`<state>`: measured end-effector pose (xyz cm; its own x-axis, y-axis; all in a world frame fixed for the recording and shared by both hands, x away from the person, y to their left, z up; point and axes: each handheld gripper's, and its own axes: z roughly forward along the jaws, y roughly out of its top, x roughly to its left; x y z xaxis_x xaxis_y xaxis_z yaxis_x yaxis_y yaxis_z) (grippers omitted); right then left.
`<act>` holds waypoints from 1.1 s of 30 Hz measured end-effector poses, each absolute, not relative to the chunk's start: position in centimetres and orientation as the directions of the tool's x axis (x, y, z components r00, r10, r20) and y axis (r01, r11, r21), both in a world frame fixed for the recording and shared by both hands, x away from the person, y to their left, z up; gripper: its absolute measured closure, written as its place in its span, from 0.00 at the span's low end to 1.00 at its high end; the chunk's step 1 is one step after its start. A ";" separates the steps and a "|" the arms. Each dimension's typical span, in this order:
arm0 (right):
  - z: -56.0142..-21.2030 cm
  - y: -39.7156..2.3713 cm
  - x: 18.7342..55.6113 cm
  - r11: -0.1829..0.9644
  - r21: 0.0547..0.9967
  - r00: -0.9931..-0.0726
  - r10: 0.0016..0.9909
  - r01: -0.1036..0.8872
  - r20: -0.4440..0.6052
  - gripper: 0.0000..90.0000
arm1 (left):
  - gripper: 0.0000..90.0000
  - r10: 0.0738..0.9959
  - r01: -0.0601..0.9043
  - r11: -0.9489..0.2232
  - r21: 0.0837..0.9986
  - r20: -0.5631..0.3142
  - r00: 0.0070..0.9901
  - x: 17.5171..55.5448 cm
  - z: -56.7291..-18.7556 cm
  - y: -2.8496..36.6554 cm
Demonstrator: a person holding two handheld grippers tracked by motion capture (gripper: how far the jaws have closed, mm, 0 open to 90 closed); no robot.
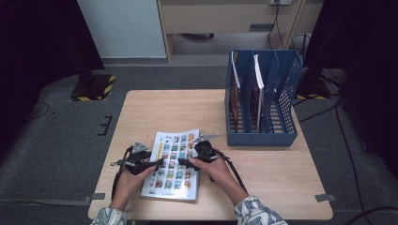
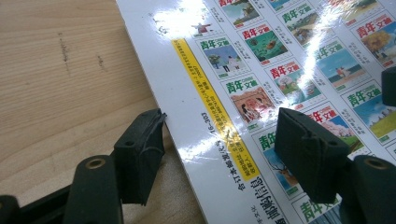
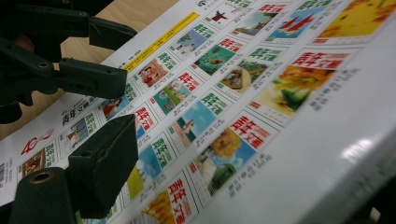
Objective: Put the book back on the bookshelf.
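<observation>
On the wooden table [image 1: 141, 112] a magazine [image 1: 174, 161] lies flat, its back cover up with many small cover pictures printed in rows. It sits toward the near edge of the table, at about 7 o'clock from the blue file rack [image 1: 263, 101], which stands well apart from it at the far right.

The left gripper [image 1: 157, 163] is at the magazine's 9 o'clock edge. In the left gripper view its jaws stand wide apart — one pad touches the edge of the magazine from the table side, the other is over the printed cover, and they do not press together on it.

The right gripper [image 1: 184, 163] is over the middle of the magazine, at 3 o'clock from the left one and very near it, tips toward each other. In the right gripper view one black finger [image 3: 100, 163] is above the cover; the other one I cannot see clearly, and the pads do not squeeze the magazine.
</observation>
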<state>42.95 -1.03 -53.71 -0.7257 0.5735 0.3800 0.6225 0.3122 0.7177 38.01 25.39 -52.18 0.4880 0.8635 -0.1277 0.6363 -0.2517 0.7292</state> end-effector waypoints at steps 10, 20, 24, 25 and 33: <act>-53.3 -0.5 43.3 0.315 0.690 -0.700 0.600 0.651 0.387 0.24 | 0.36 0.866 0.651 -0.229 0.724 -0.154 0.476 38.1 -52.3 25.5; -52.1 0.3 43.5 0.303 0.697 -0.698 0.601 0.650 0.389 0.29 | 0.36 0.864 0.645 -0.236 0.726 -0.148 0.482 38.0 -52.2 25.6; -52.1 0.6 43.8 0.305 0.686 -0.692 0.600 0.661 0.400 0.28 | 0.36 0.863 0.645 -0.235 0.727 -0.149 0.483 38.1 -52.3 25.7; -52.2 0.7 43.9 0.300 0.685 -0.690 0.600 0.664 0.406 0.28 | 0.36 0.863 0.644 -0.236 0.727 -0.149 0.483 38.1 -52.3 25.7; -52.1 0.4 44.4 0.233 0.662 -0.629 0.630 0.712 0.455 0.53 | 0.35 0.864 0.645 -0.241 0.726 -0.142 0.482 38.0 -52.2 25.7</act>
